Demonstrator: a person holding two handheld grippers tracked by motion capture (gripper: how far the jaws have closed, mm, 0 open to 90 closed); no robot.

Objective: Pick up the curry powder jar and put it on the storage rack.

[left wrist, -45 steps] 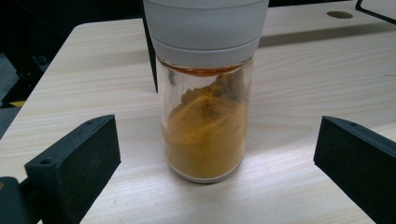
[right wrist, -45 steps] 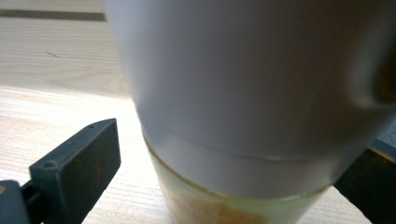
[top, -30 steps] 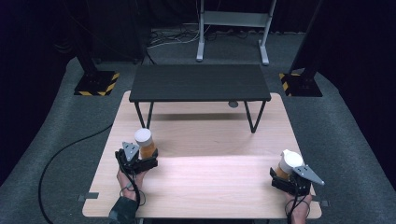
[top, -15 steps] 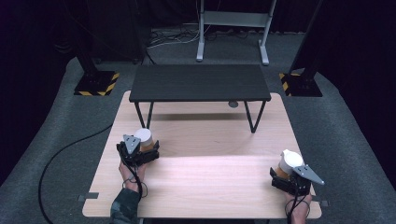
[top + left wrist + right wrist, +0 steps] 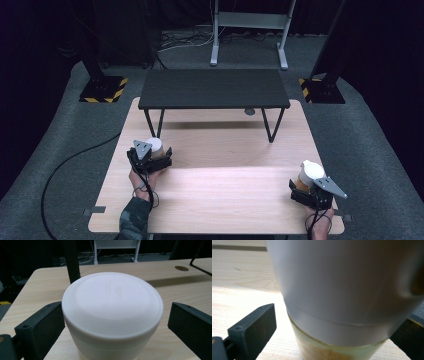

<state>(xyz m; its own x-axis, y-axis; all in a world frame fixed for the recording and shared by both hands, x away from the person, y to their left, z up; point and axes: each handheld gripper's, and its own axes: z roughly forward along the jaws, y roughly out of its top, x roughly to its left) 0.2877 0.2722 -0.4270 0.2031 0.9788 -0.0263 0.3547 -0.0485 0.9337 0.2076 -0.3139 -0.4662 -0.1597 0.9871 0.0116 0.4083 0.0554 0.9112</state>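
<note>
Now your left gripper [image 5: 110,327] stands spread wide, a clear gap between each jaw and the white-lidded jar [image 5: 112,312] that sits between them near the left edge of the wooden table [image 5: 225,200]. Centre it and squeeze low on the body, beneath the lid's rim, so it cannot slip. Your right gripper [image 5: 312,192] brackets a second jar [image 5: 307,175] at the table's right; whether it pinches I cannot tell. Embossed writing on the lid is too faint to read
</note>
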